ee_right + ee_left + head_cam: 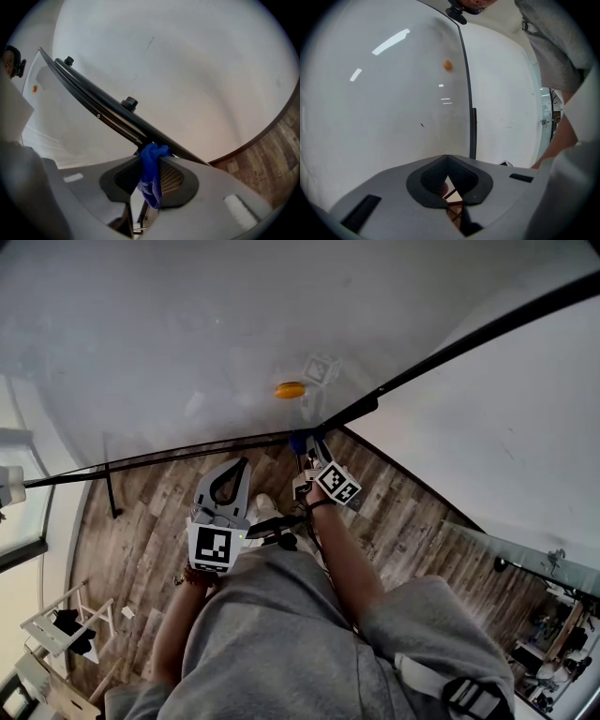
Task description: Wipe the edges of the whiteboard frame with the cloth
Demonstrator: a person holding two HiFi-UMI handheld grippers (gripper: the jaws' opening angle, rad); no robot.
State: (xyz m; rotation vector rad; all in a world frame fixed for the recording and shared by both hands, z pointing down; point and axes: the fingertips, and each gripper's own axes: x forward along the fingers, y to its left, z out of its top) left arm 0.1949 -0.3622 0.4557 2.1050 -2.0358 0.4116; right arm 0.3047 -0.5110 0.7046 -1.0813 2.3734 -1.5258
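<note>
Grey sweatshirt fabric point(281, 634) on the person's torso fills the bottom of the head view, and both forearms reach forward out of it. Over the wood-plank floor point(131, 531), the left claw point(236, 467) hangs short of the board, its jaws together at the tips with nothing between them. Beside it, the right claw point(307, 448) is clamped on a small blue cloth point(151, 176). The cloth's bunched top pokes out past the jaws and touches the thin black whiteboard frame point(103, 112), near the lower corner where the bottom edge and the side edge meet. Beyond the frame, the glossy white whiteboard point(187, 334) carries a small orange oval magnet point(290, 390) not far above that corner.
</note>
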